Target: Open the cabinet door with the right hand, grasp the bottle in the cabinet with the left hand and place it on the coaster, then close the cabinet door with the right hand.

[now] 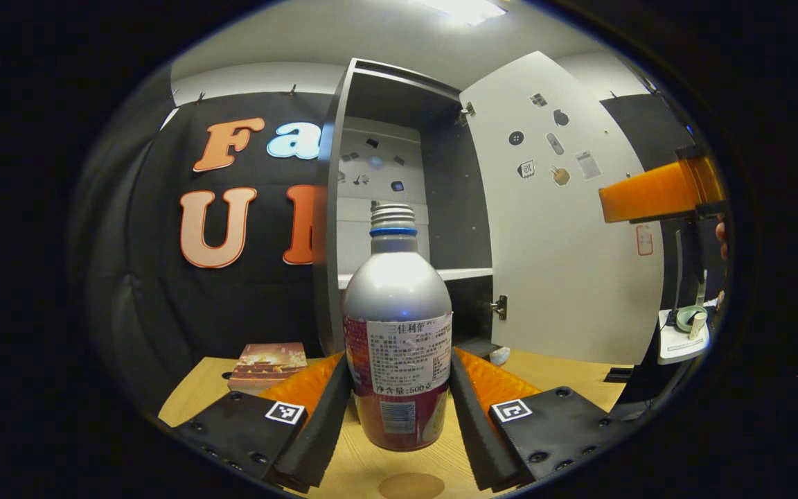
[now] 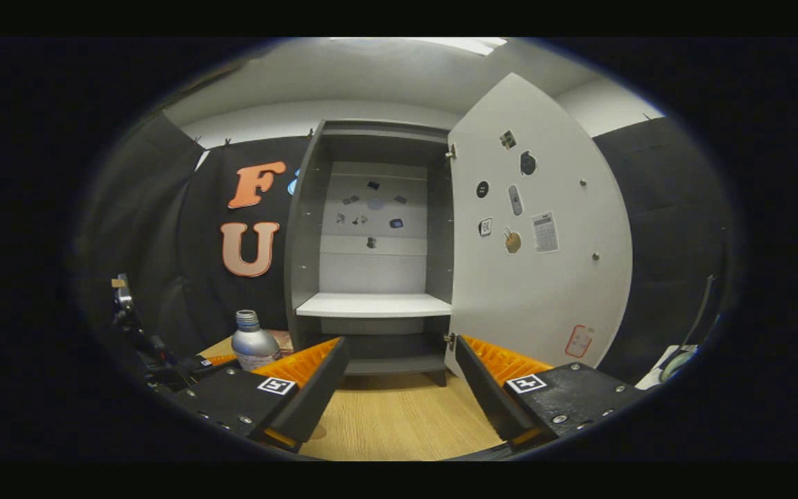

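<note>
Bottle (image 1: 397, 326): silver metal body, screw cap w/ blue ring, paper label round lower half. Prob rigid, smooth and a bit slippery; looks full-ish so moderately heavy, tall so tippy. Best hold = mid/lower body on the label, where the paper gives grip.

Left gripper (image 1: 399, 409) clamps it there, both fingers pressing the label sides; bottle upright, out of the cabinet (image 2: 371, 229), over the counter (image 1: 350, 464). Round coaster (image 1: 411, 485) just below/in front of its base; touching or not, can't tell.

Right gripper (image 2: 399, 388) spread wide, holding nothing, facing the open cabinet door (image 2: 537, 277).
</note>
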Motion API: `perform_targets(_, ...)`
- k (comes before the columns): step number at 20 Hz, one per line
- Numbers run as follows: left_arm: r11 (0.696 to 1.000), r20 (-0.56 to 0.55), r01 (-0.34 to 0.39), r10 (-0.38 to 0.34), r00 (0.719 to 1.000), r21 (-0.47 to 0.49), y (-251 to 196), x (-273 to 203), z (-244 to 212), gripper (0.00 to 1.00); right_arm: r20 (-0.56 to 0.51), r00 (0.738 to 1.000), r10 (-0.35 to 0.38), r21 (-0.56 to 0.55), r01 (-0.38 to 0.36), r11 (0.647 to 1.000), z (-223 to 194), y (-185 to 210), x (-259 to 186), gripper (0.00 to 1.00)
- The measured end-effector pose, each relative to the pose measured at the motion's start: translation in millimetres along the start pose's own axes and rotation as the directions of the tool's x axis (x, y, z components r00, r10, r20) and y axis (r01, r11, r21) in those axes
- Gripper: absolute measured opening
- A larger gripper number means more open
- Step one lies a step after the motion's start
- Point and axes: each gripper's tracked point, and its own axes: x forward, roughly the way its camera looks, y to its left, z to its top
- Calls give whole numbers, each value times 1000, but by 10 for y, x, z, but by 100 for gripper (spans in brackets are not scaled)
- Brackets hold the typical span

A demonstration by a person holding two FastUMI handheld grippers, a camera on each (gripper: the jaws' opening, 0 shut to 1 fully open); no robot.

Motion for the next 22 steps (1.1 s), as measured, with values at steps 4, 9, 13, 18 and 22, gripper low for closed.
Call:
perform_targets(4, 999, -21, -35, 35, 999, 19, -31, -94, -410, 83, -27, 1000, 17, -23, -17, 1000, -149, -50, -39, 95)
perform_targets(9, 997, -104, -80, 79, 991, -3, -6, -181, -1099, 83, -35, 999, 12, -40, -13, 999, -272, -65, -36, 95)
perform_targets(13, 995, -159, -96, 93, 983, -11, -34, -219, -1516, 83, -84, 996, 40, -36, -43, 998, -484, 60, 12, 95)
perform_targets(18, 996, -171, -90, 86, 982, -13, -100, -240, -1647, 83, -109, 992, 67, -74, -76, 994, -574, 151, -30, 95)
perform_targets(22, 996, -205, -85, 82, 975, -7, -140, -257, -1727, 83, -100, 992, 72, -92, -81, 992, -513, 154, -34, 95)
